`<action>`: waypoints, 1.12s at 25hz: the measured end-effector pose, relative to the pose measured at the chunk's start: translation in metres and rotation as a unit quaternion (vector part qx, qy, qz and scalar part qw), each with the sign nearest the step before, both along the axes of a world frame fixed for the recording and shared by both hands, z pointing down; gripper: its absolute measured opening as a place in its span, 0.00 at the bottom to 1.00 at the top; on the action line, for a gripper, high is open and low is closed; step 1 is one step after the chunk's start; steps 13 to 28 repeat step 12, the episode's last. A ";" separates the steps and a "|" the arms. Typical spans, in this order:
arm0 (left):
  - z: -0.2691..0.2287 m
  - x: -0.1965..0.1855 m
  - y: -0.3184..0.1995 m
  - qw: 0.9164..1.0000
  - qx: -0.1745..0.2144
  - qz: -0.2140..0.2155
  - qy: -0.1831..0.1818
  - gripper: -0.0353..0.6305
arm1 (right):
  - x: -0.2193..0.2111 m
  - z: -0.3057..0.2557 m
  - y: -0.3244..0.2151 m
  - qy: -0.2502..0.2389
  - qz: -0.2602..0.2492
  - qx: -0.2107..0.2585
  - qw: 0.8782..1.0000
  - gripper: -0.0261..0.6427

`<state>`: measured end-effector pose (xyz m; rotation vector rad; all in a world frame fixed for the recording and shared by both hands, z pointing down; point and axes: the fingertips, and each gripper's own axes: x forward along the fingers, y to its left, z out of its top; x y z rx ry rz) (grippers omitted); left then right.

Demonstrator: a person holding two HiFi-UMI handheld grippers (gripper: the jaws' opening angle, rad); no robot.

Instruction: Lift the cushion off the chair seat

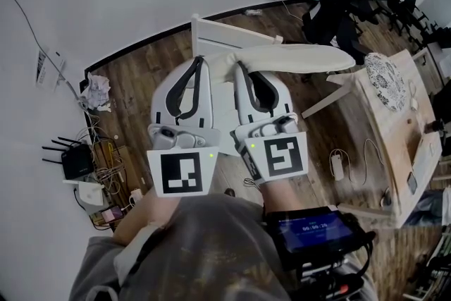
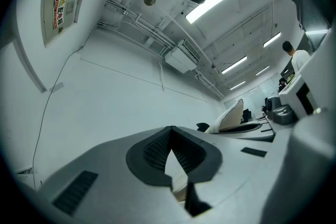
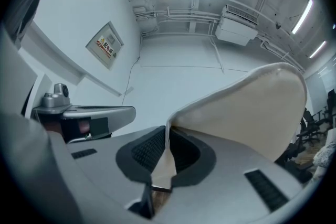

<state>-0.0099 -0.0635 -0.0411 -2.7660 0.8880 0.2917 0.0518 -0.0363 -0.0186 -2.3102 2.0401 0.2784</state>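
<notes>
Left gripper [image 1: 201, 61] is held over the white chair [image 1: 211, 32], fingers [image 2: 152, 147] closed together; a pale sliver shows in the gap below their tips, and I cannot tell what it is. Just beside it, the right gripper [image 1: 239, 67] has its fingers [image 3: 149, 152] clamped on the near edge of the cream cushion [image 1: 303, 56]. The cushion is off the seat, stretching rightward in the air from the grip towards the wooden tabletop [image 1: 380, 116], above the wood floor [image 1: 141, 74]
</notes>
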 end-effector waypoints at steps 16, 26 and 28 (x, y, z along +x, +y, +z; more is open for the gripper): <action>0.001 0.002 0.005 1.000 0.009 0.007 -0.013 0.06 | 0.000 0.004 0.001 -0.018 0.017 -0.015 1.000 0.09; 0.001 0.002 0.005 1.000 0.009 0.007 -0.013 0.06 | 0.000 0.004 0.001 -0.018 0.017 -0.015 1.000 0.09; 0.001 0.002 0.005 1.000 0.009 0.007 -0.013 0.06 | 0.000 0.004 0.001 -0.018 0.017 -0.015 1.000 0.09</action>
